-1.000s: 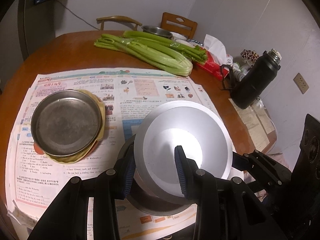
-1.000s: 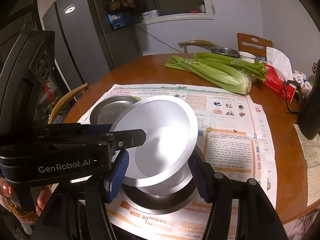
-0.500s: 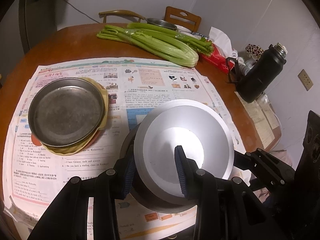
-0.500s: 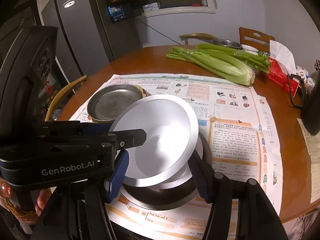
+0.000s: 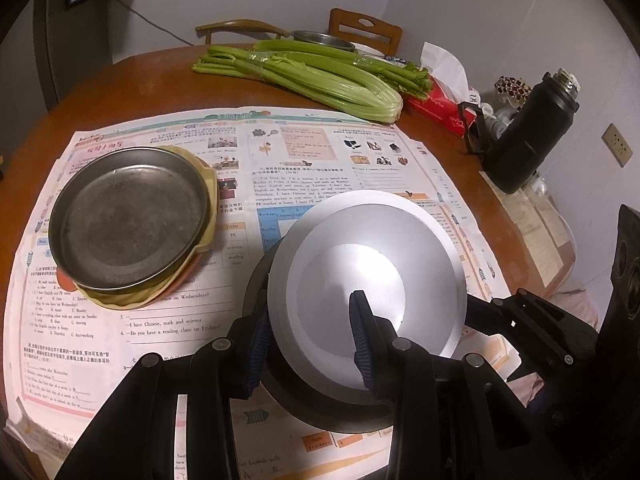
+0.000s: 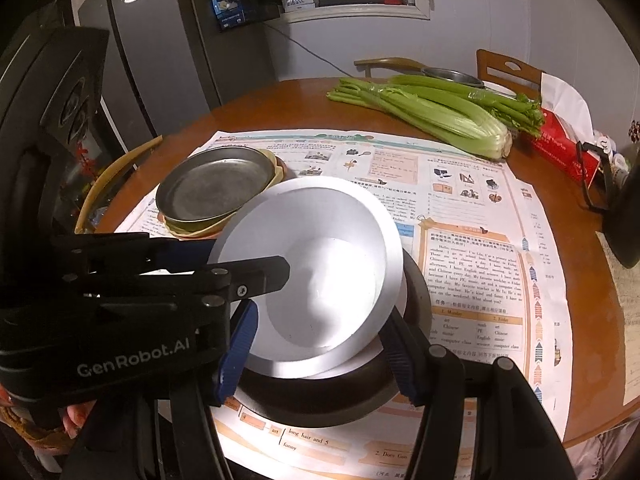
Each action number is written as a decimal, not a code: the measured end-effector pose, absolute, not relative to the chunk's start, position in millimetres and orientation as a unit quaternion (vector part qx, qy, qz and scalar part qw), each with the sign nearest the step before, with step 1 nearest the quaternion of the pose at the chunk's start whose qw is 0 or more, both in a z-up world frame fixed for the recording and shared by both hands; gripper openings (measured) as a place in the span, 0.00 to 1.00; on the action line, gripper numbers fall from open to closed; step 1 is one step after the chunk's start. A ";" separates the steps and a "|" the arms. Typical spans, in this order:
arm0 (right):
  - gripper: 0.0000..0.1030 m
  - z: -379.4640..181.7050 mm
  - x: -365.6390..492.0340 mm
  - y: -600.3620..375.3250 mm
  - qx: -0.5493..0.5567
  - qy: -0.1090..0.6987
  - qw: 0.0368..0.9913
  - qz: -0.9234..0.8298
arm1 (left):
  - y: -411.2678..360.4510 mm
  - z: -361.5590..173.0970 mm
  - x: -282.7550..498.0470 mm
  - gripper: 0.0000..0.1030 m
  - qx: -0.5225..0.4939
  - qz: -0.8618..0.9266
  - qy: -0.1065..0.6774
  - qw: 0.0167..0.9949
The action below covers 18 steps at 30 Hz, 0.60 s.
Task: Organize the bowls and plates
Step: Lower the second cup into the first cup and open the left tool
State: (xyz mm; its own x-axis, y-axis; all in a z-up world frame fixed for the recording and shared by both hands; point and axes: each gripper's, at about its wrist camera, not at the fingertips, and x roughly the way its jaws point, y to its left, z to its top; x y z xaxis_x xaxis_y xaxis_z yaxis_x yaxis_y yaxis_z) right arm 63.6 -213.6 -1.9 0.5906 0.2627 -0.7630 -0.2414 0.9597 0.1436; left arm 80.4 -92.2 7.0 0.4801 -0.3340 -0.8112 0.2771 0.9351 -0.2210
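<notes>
My left gripper [image 5: 310, 344] is shut on the near rim of a silver bowl [image 5: 372, 272], one finger inside and one outside, and holds it tilted over a dark bowl [image 5: 320, 412] on the newspaper. The silver bowl [image 6: 316, 264] also shows in the right wrist view, with another pale bowl under it inside the dark bowl [image 6: 320, 396]. My right gripper [image 6: 320, 344] stands open around this stack, its fingers [image 6: 236, 352] on either side. A metal plate [image 5: 128, 220] sits on a stack of yellow and orange dishes at the left.
Celery [image 5: 304, 76] lies across the far side of the round wooden table [image 5: 120, 92]. A black flask [image 5: 528, 136] and a red tissue box [image 5: 436, 104] stand at the right. A metal bowl [image 5: 324, 38] sits at the back by two chairs.
Both grippers and the silver bowl stay nearly where they were over the dark bowl. The views shift slightly; the bowl sits a little lower in the stack.
</notes>
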 end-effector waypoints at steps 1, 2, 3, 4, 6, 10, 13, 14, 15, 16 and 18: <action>0.60 -2.1 63.7 -213.7 0.013 0.429 0.892 0.141 | -92.4 7.0 79.8 0.37 -0.028 -0.177 0.476 0.861; 0.60 -2.3 63.7 -213.7 0.012 0.429 0.892 0.141 | -92.9 7.2 79.5 0.37 -0.027 -0.177 0.475 0.861; 0.60 -2.2 63.7 -213.8 0.011 0.429 0.892 0.141 | -93.0 7.4 79.2 0.37 -0.028 -0.177 0.475 0.862; 0.60 -2.4 63.4 -214.1 0.011 0.429 0.892 0.140 | -92.8 7.5 79.1 0.37 -0.029 -0.178 0.475 0.862; 0.60 -2.4 63.5 -214.3 0.011 0.429 0.892 0.140 | -92.5 7.7 79.0 0.38 -0.029 -0.178 0.474 0.862; 0.60 -2.0 62.8 -215.9 0.012 0.430 0.892 0.137 | -91.8 8.5 77.9 0.39 -0.029 -0.179 0.473 0.862; 0.60 -1.6 62.2 -217.0 0.014 0.430 0.893 0.135 | -91.3 9.6 77.2 0.39 -0.029 -0.178 0.472 0.863; 0.60 -1.2 61.7 -216.9 0.014 0.429 0.893 0.135 | -91.2 9.4 77.3 0.39 -0.029 -0.179 0.472 0.863; 0.60 -0.9 61.4 -217.3 0.014 0.429 0.893 0.135 | -91.0 9.8 77.1 0.39 -0.030 -0.179 0.472 0.863; 0.60 0.0 60.9 -217.8 0.014 0.427 0.894 0.134 | -90.7 10.3 76.8 0.39 -0.031 -0.180 0.472 0.863; 0.60 2.0 60.8 -219.2 0.014 0.425 0.895 0.132 | -89.9 12.2 75.7 0.39 -0.031 -0.180 0.469 0.864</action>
State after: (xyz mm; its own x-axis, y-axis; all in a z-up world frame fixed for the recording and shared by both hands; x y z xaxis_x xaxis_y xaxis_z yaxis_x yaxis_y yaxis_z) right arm 60.8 -219.2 2.0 0.6041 0.2489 -0.7571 -0.2250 0.9646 0.1375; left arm 75.7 -89.9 12.2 0.4952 -0.3397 -0.7996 0.2816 0.9335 -0.2222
